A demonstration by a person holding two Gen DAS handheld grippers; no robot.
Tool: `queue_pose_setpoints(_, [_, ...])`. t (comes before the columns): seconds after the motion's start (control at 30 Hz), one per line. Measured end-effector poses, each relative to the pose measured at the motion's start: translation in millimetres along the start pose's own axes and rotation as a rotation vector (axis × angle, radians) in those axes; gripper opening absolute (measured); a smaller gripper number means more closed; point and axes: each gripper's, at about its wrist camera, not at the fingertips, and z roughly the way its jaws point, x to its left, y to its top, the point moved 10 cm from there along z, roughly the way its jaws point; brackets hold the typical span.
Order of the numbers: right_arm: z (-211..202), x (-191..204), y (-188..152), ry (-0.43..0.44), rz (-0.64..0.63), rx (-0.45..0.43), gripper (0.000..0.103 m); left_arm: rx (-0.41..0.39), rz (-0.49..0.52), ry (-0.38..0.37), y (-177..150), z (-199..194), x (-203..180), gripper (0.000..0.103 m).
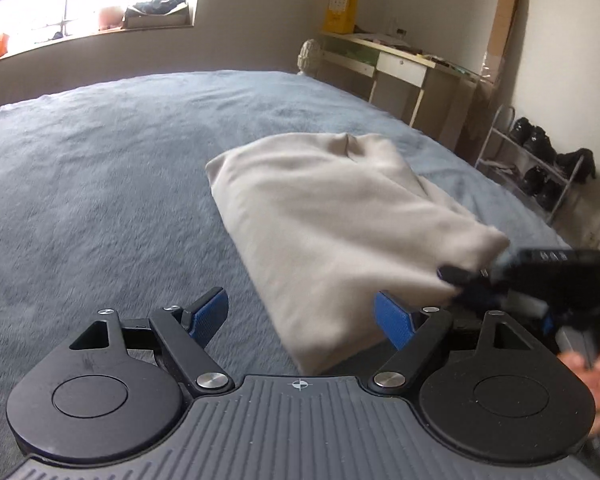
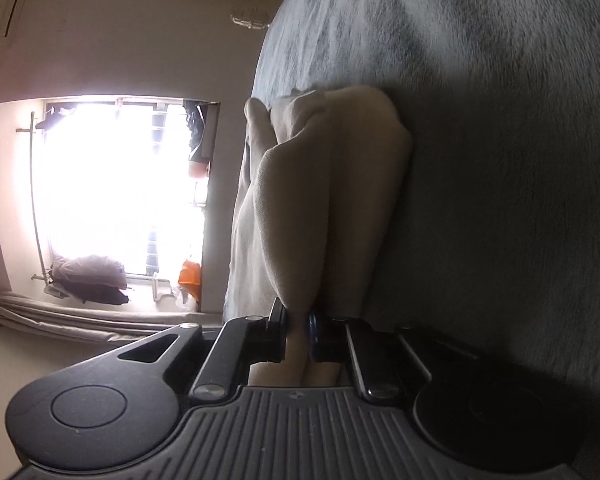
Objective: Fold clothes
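Beige folded soft-knit garment (image 1: 332, 232) lies on grey-blue fuzzy bed cover (image 1: 100, 184), right of centre in left wrist view. Long axis runs from about 5 o'clock near the camera to 11 o'clock far end, rounded bunched end at 12 o'clock, squared near corner at 6 o'clock.

Left gripper (image 1: 302, 322) hovers with blue-padded jaws wide apart, nothing between the pads; near corner of garment sits just ahead of and between the two fingers, closer to the right finger, contact unclear.

Right gripper (image 1: 466, 280) comes in from 3 o'clock, blurred, its black fingers pinching the garment's right-hand edge, which is lifted slightly there. A hand (image 1: 596, 372) shows at 4 o'clock behind it.

Right wrist view is rolled sideways: bed cover fills the 3 o'clock side, bright window (image 2: 116, 188) at 9 o'clock. Right gripper (image 2: 298, 326) jaws nearly together, clamped on a thin fold of the beige garment (image 2: 324, 200); cloth runs straight away from the pads toward 12 o'clock and passes back between the fingers.

Pale wooden desk (image 1: 400, 68) and metal shoe rack (image 1: 540, 168) stand at 2 o'clock beside the bed.
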Motion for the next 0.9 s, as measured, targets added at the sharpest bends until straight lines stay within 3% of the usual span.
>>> queue_pose_setpoints(0.23, [-1, -8, -1, -0.018, -0.017, 0.020, 0.010, 0.041, -0.020, 0.035, -4, 23, 4, 0.082])
queue_pose_setpoints(0.37, [-10, -1, 6, -0.019, -0.021, 0.006, 0.019, 0.041, -0.024, 0.033, -5, 23, 7, 0.082])
queue_pose_setpoints(0.53, [-34, 4, 25, -0.051, -0.066, -0.093, 0.020, 0.047, -0.029, 0.032, -8, 28, 5, 0.083])
queue_pose_setpoints(0.7, [-68, -16, 46, -0.165, -0.060, -0.217, 0.020, 0.052, -0.043, 0.027, -12, 30, 4, 0.083])
queue_pose_setpoints(0.83, [-101, 5, 58, -0.256, -0.189, -0.326, 0.020, 0.055, -0.065, 0.016, -13, 30, 6, 0.084])
queue_pose_setpoints(0.9, [-88, 33, 48, -0.282, -0.342, -0.282, 0.020, 0.060, -0.081, 0.008, -13, 30, 7, 0.084])
